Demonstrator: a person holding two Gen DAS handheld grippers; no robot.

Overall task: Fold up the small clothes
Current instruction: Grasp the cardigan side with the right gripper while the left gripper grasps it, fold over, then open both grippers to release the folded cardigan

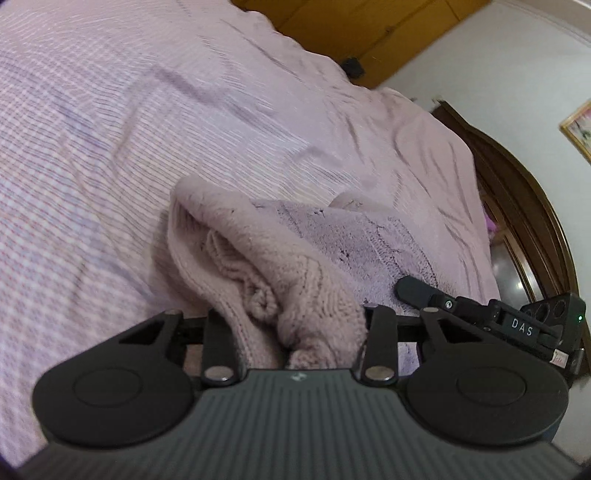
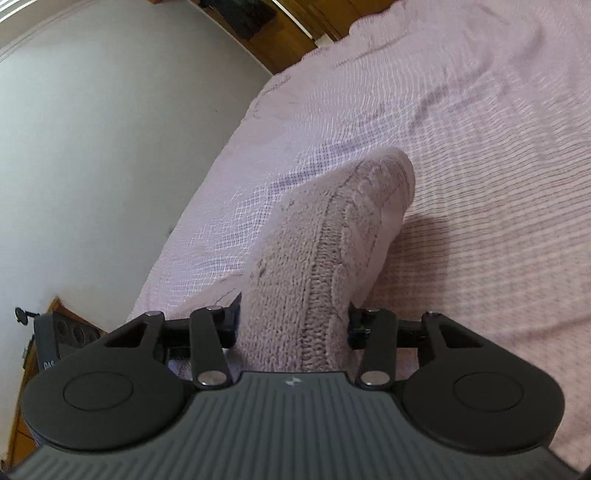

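Note:
A small pink cable-knit garment with a fuzzy lilac lining is lifted off the pink checked bedspread. In the left wrist view my left gripper is shut on a bunched edge of it, and the cloth fills the gap between the jaws. To the right, one black finger of the other gripper reaches into the lining side. In the right wrist view my right gripper is shut on the knit garment, which rises ahead in a thick fold above the bedspread. The fingertips are hidden by cloth.
A dark wooden headboard curves along the bed's right edge, with a framed picture on the white wall. Wooden cabinets stand beyond the bed. In the right wrist view a white wall borders the bed's left edge.

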